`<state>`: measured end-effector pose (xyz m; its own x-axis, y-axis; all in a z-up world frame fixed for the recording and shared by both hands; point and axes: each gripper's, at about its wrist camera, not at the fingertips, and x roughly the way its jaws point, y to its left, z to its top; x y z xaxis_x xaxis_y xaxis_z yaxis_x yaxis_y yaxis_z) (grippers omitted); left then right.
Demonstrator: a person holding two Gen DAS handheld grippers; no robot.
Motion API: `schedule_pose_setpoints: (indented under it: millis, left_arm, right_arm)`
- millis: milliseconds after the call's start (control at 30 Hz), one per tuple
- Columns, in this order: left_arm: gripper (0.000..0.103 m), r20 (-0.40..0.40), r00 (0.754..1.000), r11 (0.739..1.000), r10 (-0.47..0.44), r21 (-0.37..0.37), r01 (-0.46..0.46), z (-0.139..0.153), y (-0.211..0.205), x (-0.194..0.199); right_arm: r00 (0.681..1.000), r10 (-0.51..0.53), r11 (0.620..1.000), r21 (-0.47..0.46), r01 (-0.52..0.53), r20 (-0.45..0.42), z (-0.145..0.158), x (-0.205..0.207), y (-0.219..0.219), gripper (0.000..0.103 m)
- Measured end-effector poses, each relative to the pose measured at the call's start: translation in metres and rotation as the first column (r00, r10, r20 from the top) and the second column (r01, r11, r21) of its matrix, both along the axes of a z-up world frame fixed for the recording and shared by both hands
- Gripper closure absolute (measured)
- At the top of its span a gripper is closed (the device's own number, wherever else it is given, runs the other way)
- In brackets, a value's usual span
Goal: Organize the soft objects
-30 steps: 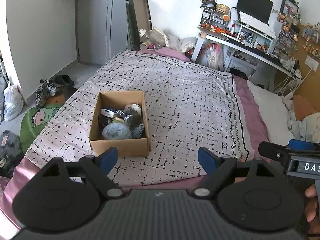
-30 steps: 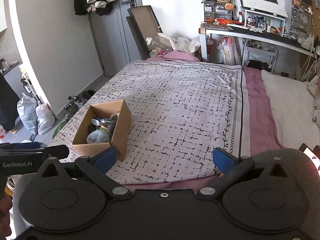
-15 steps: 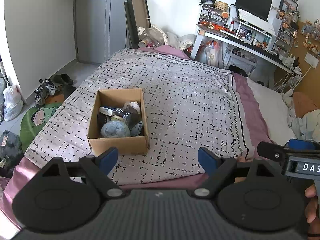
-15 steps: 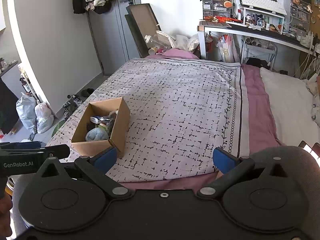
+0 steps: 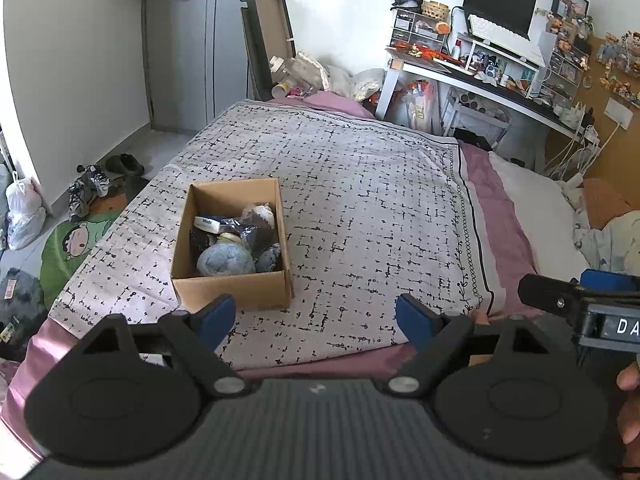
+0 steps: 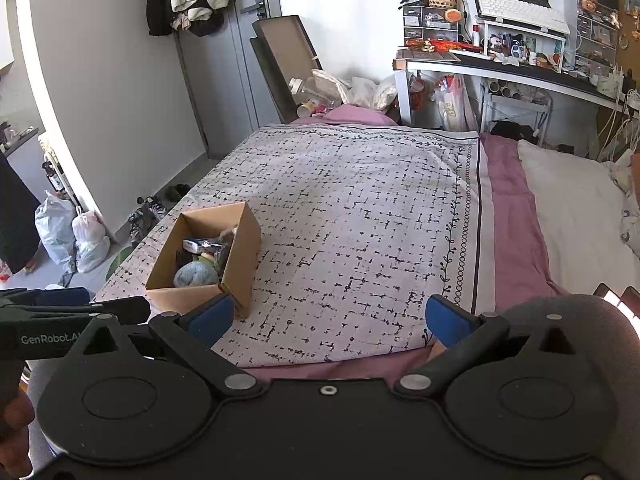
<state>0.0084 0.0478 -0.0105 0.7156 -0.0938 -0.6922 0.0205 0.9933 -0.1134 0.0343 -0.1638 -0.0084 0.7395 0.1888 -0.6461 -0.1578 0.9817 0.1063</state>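
In the left wrist view, the left gripper (image 5: 316, 316) is held above the near edge of the bed (image 5: 504, 216). Its two blue fingers (image 5: 218, 314) are spread wide apart and hold nothing. A brown box (image 5: 230, 292) sits on the blanket (image 5: 360, 200) with black marks, just past the left finger. The box has no lid on top. Inside it are soft things all packed together. A round blue-grey ball (image 5: 225, 261) of cloth is at the front of the box. A brown and cream fuzzy toy (image 5: 259, 216) is at the back right, and dark bundles lie between them. The blanket around the box is bare. At the right edge the other gripper (image 5: 580, 308) pokes in, and a bit of a hand is under it. A desk (image 5: 480, 80) with lots of small things stands past the bed.

In the right wrist view, the right gripper (image 6: 330, 316) is also above the near edge of the bed (image 6: 516, 208). Its blue fingers (image 6: 212, 314) are wide apart with nothing in them. The box (image 6: 240, 256) is on the left part of the blanket (image 6: 360, 208), near the left finger. The blue-grey ball (image 6: 195, 274) shows inside it. The left gripper (image 6: 68, 320) reaches in from the left edge. Shoes (image 6: 150, 210) and white bags (image 6: 72, 232) sit on the floor by the wall
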Motion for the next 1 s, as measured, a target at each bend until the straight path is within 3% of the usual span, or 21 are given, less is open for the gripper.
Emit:
schedule_pose_setpoints:
  millis: [1000]
  left_arm:
    - [0.017, -0.006, 1.0, 1.0, 0.003, -0.005, -0.003, -0.0004, 0.0015, 0.0009]
  right_arm:
    - [1.0, -0.011, 1.0, -0.002, 0.011, -0.006, -0.0013, -0.0014, -0.0014, 0.0]
